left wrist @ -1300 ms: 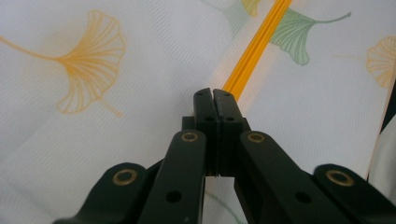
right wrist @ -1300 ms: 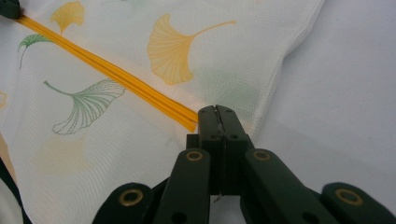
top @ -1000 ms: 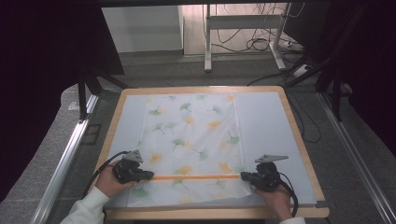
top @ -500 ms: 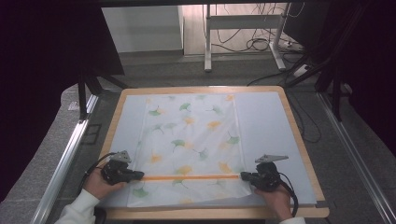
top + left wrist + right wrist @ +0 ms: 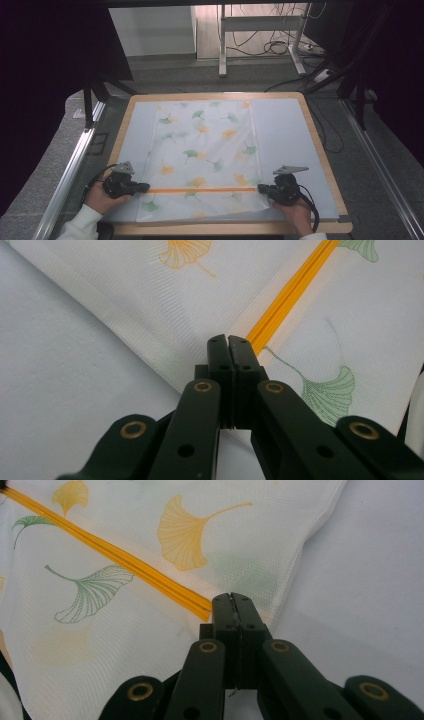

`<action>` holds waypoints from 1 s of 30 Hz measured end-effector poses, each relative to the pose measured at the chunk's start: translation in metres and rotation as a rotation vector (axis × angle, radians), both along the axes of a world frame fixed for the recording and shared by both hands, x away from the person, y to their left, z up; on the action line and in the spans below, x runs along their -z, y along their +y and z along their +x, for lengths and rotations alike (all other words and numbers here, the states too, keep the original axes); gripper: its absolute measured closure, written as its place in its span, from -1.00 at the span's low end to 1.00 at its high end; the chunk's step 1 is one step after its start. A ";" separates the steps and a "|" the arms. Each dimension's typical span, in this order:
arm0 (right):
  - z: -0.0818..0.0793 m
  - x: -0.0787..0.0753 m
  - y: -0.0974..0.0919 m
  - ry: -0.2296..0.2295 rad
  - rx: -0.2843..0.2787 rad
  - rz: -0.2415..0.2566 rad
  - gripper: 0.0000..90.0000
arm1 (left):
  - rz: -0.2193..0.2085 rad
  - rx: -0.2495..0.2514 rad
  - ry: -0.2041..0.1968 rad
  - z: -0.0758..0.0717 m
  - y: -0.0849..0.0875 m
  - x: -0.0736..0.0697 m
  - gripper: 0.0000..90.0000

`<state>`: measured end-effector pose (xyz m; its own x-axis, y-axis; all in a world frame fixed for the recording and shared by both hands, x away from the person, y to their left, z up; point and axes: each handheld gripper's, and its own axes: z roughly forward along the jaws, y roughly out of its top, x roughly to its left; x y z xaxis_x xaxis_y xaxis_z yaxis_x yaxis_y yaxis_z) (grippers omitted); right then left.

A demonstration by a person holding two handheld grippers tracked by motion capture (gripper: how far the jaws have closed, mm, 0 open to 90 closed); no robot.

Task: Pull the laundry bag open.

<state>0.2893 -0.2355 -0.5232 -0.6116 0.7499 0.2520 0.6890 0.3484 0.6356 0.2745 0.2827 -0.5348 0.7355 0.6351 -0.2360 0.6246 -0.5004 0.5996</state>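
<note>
both grippers, left (image 5: 142,188) and right (image 5: 263,189), fingers pinched on the ginkgo-print cloth (image 5: 204,150) at its orange stripe (image 5: 202,190) ends | lower frame | risk imo: uneven pull, thin edge slips out

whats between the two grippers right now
In the high view, an orange stripe on the ginkgo-leaf cloth runs straight from the left gripper to the right gripper.

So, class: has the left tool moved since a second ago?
Yes. The left tool slid outward toward the board's left wooden rim, while still level with the orange stripe.
</note>
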 end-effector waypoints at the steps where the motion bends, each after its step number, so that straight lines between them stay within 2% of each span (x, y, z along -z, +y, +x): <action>1: 0.000 0.000 0.000 -0.001 0.000 -0.003 0.99 | -0.002 0.001 0.000 0.000 0.000 0.000 1.00; 8: 0.000 -0.001 0.000 -0.003 -0.001 -0.007 0.99 | 0.008 -0.002 -0.015 -0.001 -0.002 0.000 0.98; 12: -0.001 -0.002 0.002 -0.015 -0.006 -0.024 0.98 | 0.015 -0.009 -0.031 -0.004 -0.004 -0.001 0.89; 13: -0.001 -0.002 0.003 -0.018 -0.008 -0.026 0.98 | 0.019 -0.010 -0.051 -0.005 -0.005 -0.002 0.86; 15: -0.001 -0.003 0.002 -0.021 -0.009 -0.032 0.98 | 0.005 -0.008 -0.097 -0.008 -0.006 -0.006 0.76; 17: -0.002 -0.005 0.001 -0.044 -0.021 -0.028 0.98 | -0.012 -0.014 -0.143 -0.011 -0.007 -0.011 0.64; 20: -0.004 -0.012 -0.001 -0.086 -0.022 0.006 0.95 | -0.031 -0.025 -0.173 -0.011 -0.011 -0.015 0.42; 22: -0.003 -0.015 -0.003 -0.109 -0.020 0.022 0.82 | -0.025 -0.036 -0.188 -0.008 -0.014 -0.015 0.22; 24: -0.001 -0.017 -0.003 -0.128 -0.016 0.016 0.73 | -0.002 -0.063 -0.201 -0.002 -0.017 -0.015 0.03; 26: 0.002 -0.019 -0.004 -0.144 -0.012 0.014 0.56 | 0.002 -0.076 -0.207 0.000 -0.018 -0.015 -0.12; 27: 0.006 -0.020 -0.004 -0.152 0.000 0.012 0.49 | 0.003 -0.113 -0.226 0.006 -0.018 -0.015 -0.19; 29: 0.012 -0.022 -0.005 -0.174 0.016 0.011 0.40 | -0.002 -0.146 -0.243 0.013 -0.018 -0.017 -0.25; 30: 0.012 -0.022 -0.005 -0.174 0.016 0.011 0.40 | -0.002 -0.146 -0.243 0.013 -0.018 -0.017 -0.26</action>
